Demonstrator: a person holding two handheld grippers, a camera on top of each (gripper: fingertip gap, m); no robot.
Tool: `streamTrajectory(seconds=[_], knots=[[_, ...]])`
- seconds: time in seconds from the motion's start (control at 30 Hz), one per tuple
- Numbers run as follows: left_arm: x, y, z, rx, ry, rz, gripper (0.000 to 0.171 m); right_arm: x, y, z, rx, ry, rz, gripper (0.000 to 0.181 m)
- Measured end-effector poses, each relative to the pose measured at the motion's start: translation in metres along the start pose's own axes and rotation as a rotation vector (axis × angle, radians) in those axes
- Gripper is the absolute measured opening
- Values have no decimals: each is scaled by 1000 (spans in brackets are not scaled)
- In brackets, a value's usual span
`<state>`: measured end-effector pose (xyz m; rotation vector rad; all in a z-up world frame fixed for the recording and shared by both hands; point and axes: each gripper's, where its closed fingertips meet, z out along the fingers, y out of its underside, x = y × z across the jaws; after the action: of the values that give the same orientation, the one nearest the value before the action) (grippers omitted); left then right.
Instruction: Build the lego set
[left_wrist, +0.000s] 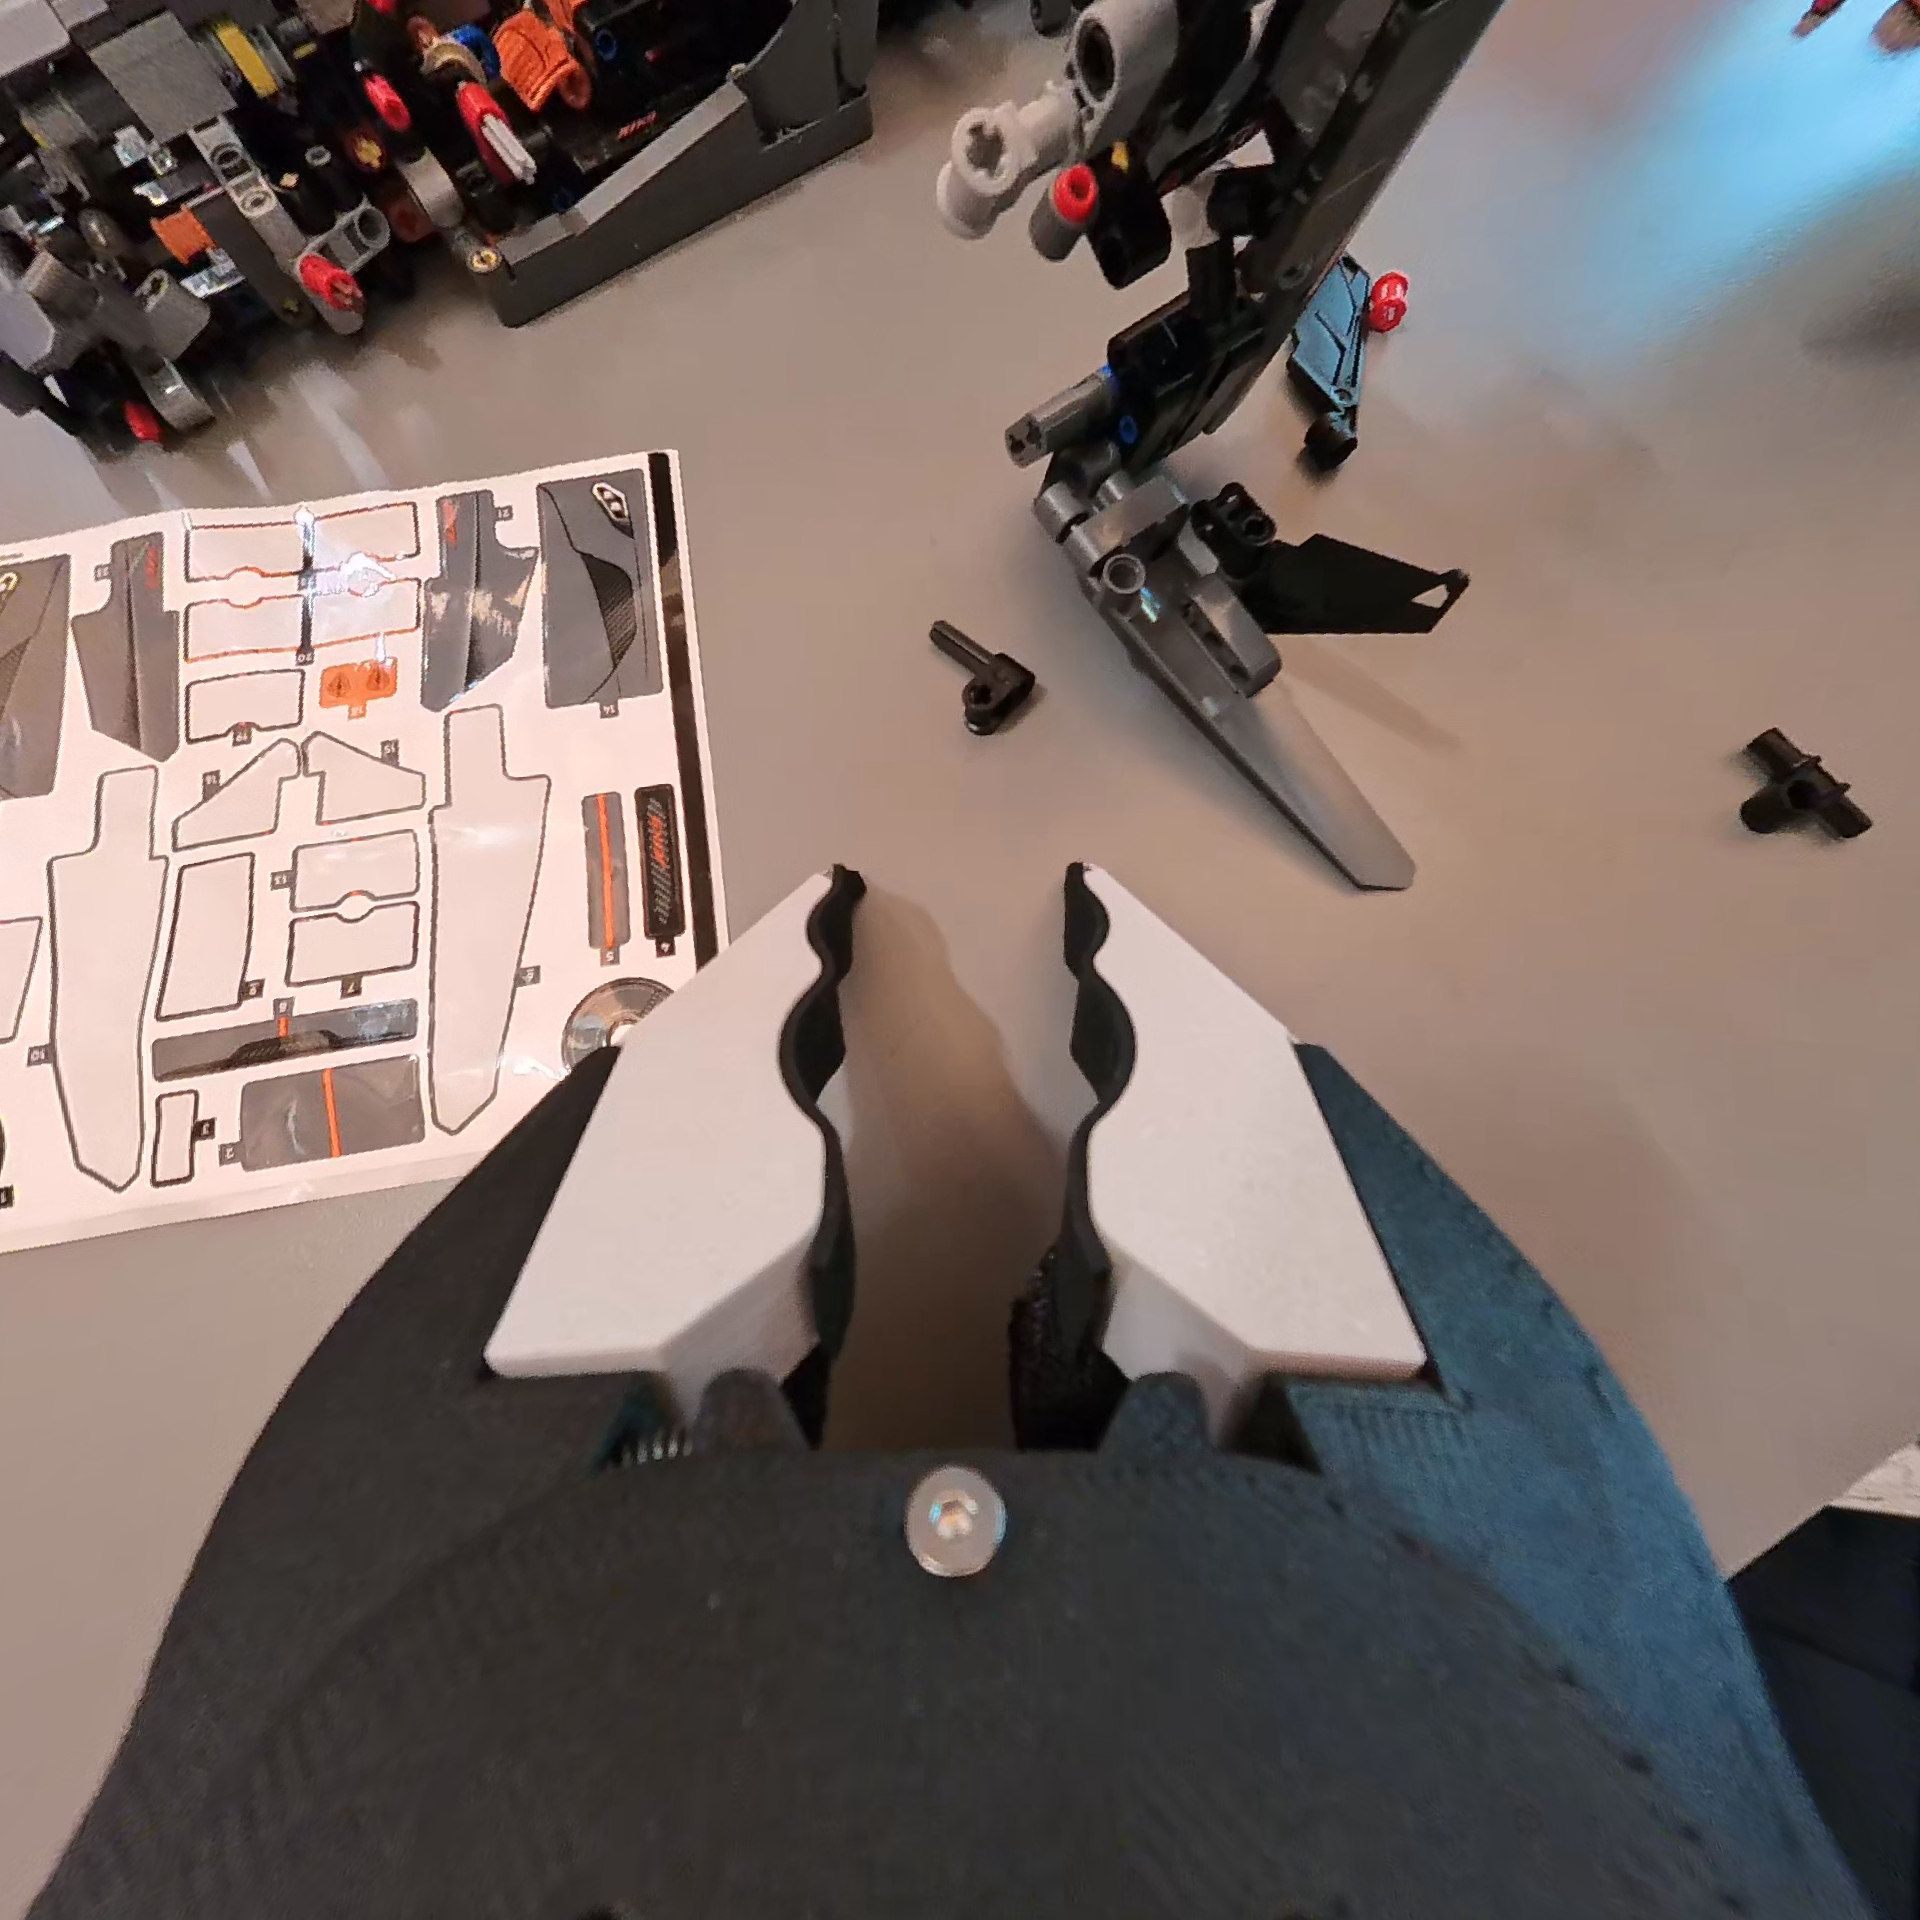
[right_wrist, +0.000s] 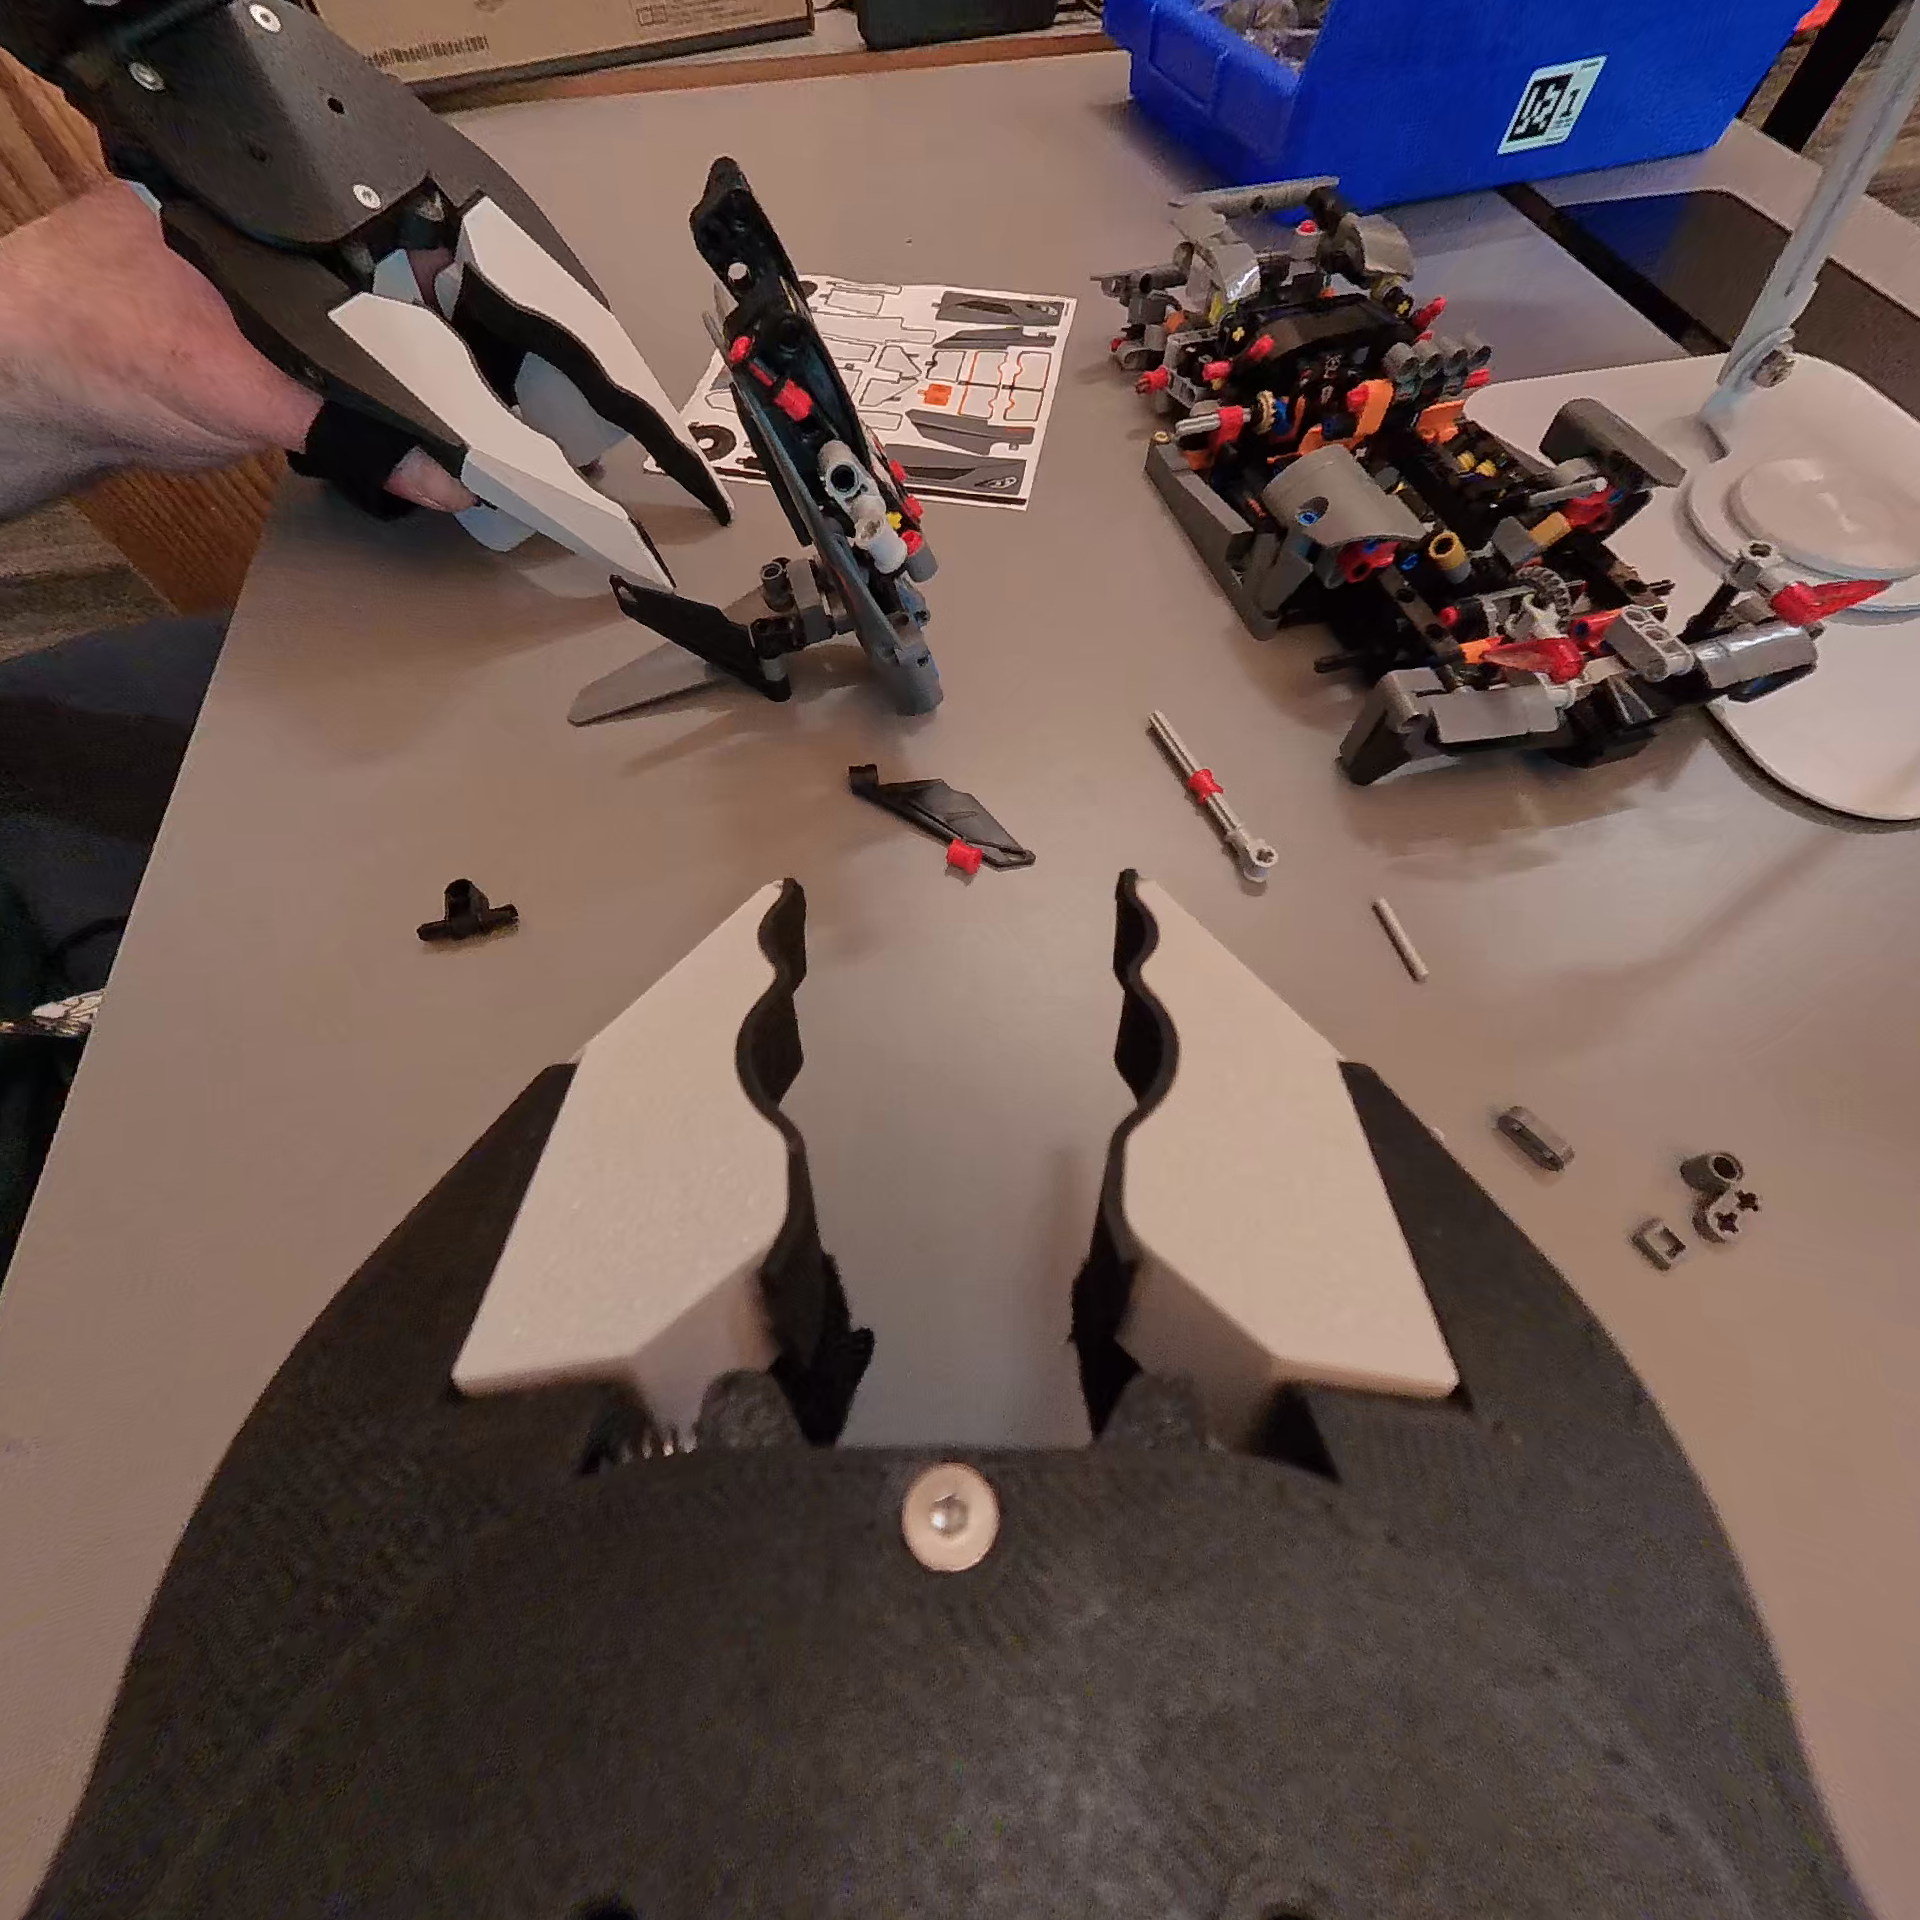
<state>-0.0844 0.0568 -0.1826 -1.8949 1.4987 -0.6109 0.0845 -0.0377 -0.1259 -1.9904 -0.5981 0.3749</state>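
A black and grey lego sub-assembly (left_wrist: 1174, 343) stands upright on the grey table, with a grey blade (left_wrist: 1309, 769) lying flat at its foot; it also shows in the right wrist view (right_wrist: 831, 499). My left gripper (left_wrist: 961, 883) is open and empty, above the table just short of the blade. In the right wrist view the left gripper (right_wrist: 694, 542) hovers beside the sub-assembly's black fin (right_wrist: 696, 623). My right gripper (right_wrist: 958, 888) is open and empty, near a black panel with a red pin (right_wrist: 940, 816). The partly built car chassis (right_wrist: 1455, 499) sits at the right.
A sticker sheet (left_wrist: 343, 831) lies left of the left gripper. Loose parts lie about: a black connector (left_wrist: 982, 675), a black T-piece (right_wrist: 468, 914), a grey axle with a red bush (right_wrist: 1210, 795), a short axle (right_wrist: 1400, 940), small grey pieces (right_wrist: 1714, 1195). A blue bin (right_wrist: 1434, 94) and a white stand (right_wrist: 1818, 499) sit behind. Left tips to right tips: about 20 cm. The short axle (right_wrist: 1400, 940) is about 10 cm from my right fingertips and 25 cm from my left.
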Motion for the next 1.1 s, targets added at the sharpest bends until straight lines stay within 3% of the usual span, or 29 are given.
streamTrajectory(seconds=[0.2, 0.33, 0.43, 0.6, 0.8, 0.93, 1.1], knots=[[7, -2, -2, 11, -4, 47, 52, 1, -1, -2, 6, 6, 0, 59], [36, -22, -10, 137, 60, 108, 52, -2, -4, 1, 28, -17, 23, 61], [53, -33, -13, 181, 90, 146, 48, -6, -2, 9, 18, -32, 20, 61], [67, -45, -13, 192, 73, 214, 39, -16, -25, 28, 41, -86, 50, 65], [67, -43, -2, 153, -24, 191, 31, -14, -24, 68, -102, -129, 17, 67], [64, -44, 2, 136, -42, 144, 21, -12, -23, 88, -176, -156, -5, 55], [62, -47, 5, 119, -58, 167, 3, -19, -25, 95, -176, -220, -28, 20]])
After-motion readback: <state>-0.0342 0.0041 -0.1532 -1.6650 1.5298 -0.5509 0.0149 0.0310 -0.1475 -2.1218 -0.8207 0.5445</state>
